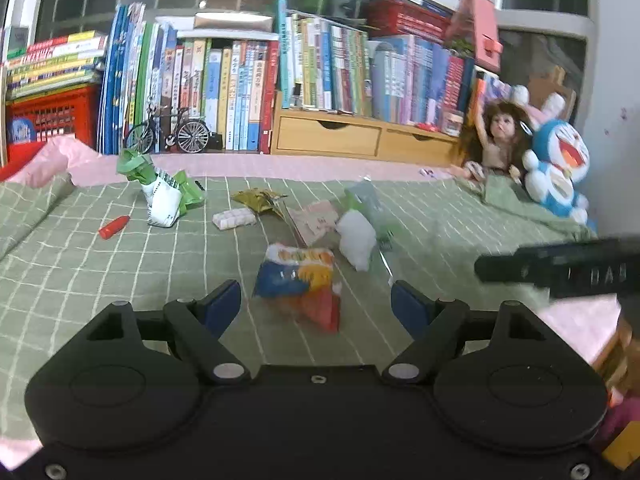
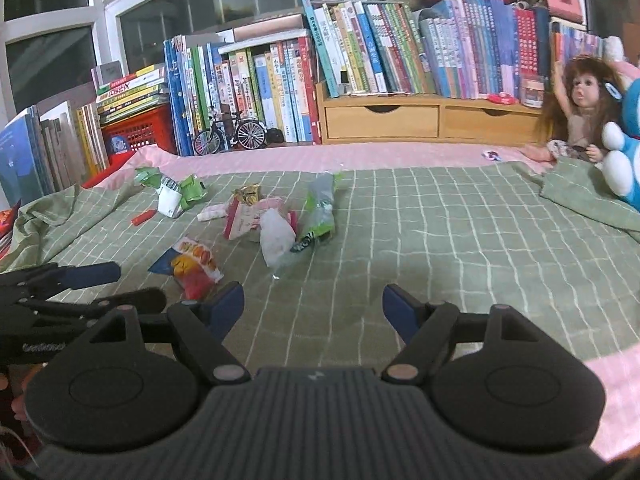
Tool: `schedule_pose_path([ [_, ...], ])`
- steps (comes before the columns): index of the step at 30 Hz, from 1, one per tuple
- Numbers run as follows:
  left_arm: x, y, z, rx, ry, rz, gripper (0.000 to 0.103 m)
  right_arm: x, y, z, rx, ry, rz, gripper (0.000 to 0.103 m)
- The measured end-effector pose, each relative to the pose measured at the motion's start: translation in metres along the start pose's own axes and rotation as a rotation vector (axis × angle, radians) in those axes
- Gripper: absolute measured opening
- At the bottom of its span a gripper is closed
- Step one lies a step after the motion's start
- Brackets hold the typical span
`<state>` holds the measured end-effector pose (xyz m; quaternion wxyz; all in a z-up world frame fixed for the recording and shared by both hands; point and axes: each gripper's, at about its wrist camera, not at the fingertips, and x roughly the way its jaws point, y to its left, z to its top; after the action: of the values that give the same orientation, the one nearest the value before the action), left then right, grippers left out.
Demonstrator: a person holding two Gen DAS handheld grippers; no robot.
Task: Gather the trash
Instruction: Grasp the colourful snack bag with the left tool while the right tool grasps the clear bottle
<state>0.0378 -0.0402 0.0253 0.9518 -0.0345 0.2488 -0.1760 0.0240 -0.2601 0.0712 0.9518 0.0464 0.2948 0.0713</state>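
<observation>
Trash lies scattered on a green checked bedspread (image 1: 80, 272). Nearest my open left gripper (image 1: 316, 304) is a colourful snack packet (image 1: 300, 280), just ahead of the empty fingertips. Beyond it lie a white crumpled bag (image 1: 358, 240), a pink wrapper (image 1: 316, 222), a gold wrapper (image 1: 258, 200), a white blister strip (image 1: 234, 218), a green-and-white wrapper (image 1: 164, 192) and a small red piece (image 1: 114, 227). My right gripper (image 2: 314, 306) is open over bare bedspread, with the snack packet (image 2: 194, 266) to its left and the white bag (image 2: 276, 240) and a green wrapper (image 2: 320, 212) ahead.
Rows of books (image 1: 240, 92) and a wooden drawer unit (image 1: 360, 136) stand along the far edge, with a model bicycle (image 1: 168, 132) and a red crate (image 1: 52, 116). A doll (image 1: 496, 140) and a blue plush toy (image 1: 560, 168) sit at the right.
</observation>
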Motion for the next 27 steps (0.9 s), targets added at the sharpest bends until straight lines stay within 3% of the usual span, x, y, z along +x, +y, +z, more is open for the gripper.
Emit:
schedule_pose_path([
  [9,0.049,0.013,0.009,-0.066,0.044,0.010,0.082,0.049,-0.002,-0.004,0.091,0.022,0.037,0.077],
  [12,0.057,0.016,0.008,-0.074,0.059,0.001,0.071,0.057,-0.005,-0.003,0.123,0.031,0.049,0.074],
  [13,0.059,0.017,0.008,-0.076,0.066,-0.004,0.058,0.060,-0.005,-0.002,0.128,0.032,0.053,0.073],
  [15,0.063,0.017,0.006,-0.083,0.083,-0.007,0.044,0.066,-0.005,-0.001,0.131,0.036,0.057,0.071],
  [19,0.061,0.017,0.005,-0.078,0.066,0.003,0.042,0.080,-0.001,0.003,0.138,0.050,0.065,0.065],
  [22,0.056,0.015,0.007,-0.056,0.041,0.014,0.042,0.090,0.003,0.003,0.133,0.066,0.068,0.056],
  [25,0.049,0.015,0.009,-0.049,0.023,0.014,0.042,0.097,0.007,0.002,0.113,0.084,0.063,0.030],
  [27,0.045,0.016,0.010,-0.046,0.012,0.015,0.042,0.092,0.009,0.000,0.102,0.081,0.056,0.024],
])
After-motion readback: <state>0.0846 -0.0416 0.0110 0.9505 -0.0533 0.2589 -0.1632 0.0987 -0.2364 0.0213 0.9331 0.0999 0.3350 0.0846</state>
